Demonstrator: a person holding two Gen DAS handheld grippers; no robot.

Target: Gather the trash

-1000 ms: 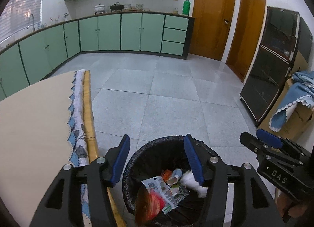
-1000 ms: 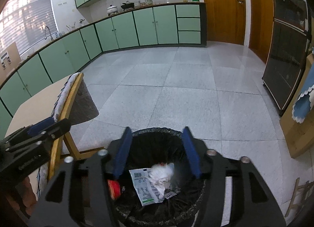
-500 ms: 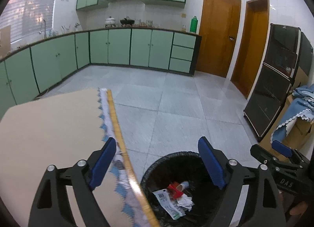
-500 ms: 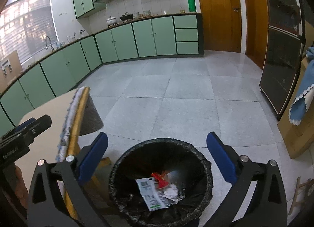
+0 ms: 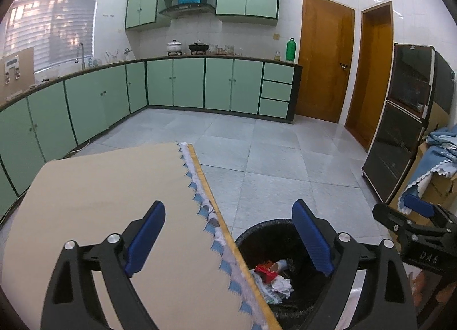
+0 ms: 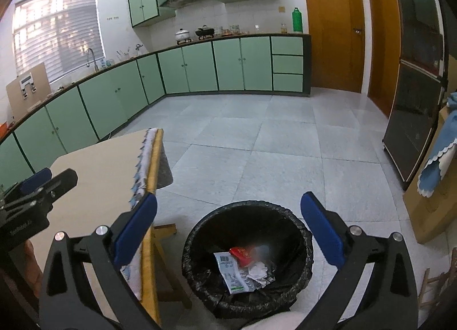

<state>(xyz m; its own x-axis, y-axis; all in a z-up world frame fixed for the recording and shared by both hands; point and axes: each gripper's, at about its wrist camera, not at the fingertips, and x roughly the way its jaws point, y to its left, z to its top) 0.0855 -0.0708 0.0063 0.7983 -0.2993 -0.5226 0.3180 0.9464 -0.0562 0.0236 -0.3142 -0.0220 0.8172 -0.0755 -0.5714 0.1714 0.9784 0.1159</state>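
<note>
Both the left gripper (image 5: 228, 235) and right gripper (image 6: 228, 230) are spread wide and empty, the left's jaws opening. Deposit into the round black-lined bin (image 6: 302, 233) is judged complete. Further trash must be located on the beige-clothed table (image 5: 100, 187), whose visible surface shows none.

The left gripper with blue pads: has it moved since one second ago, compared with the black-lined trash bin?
Yes. The left gripper has pulled up and back toward the beige-covered table; the black-lined trash bin now sits lower and smaller, right of centre between its open, empty jaws.
</note>
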